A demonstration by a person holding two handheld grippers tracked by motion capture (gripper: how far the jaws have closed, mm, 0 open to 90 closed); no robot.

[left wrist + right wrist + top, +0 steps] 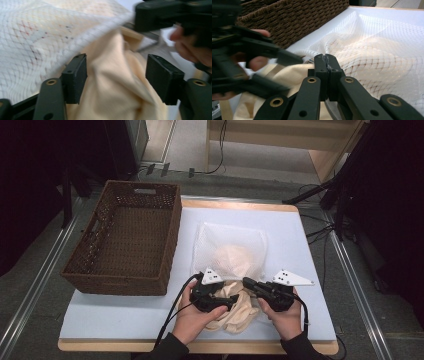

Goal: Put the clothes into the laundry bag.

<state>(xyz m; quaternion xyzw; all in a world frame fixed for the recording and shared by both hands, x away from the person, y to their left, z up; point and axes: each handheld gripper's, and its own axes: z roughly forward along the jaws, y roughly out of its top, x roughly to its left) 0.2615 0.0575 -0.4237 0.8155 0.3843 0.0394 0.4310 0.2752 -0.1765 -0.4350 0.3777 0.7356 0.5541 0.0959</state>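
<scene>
High view: right gripper [248, 282] jaws clamped on white mesh bag [230, 247] rim, holding its mouth up so left gripper [231, 303], jaws apart (around, not pinching), feeds cream cloth [235, 312] in, near tabletop [125, 312] edge.

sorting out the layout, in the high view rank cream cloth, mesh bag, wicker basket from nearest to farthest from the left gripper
1. Cream cloth: right at the left gripper, between its parted jaws.
2. Mesh bag: just beyond it, mid-table, cloth partly inside.
3. Wicker basket: farthest, on the table's left side.
</scene>
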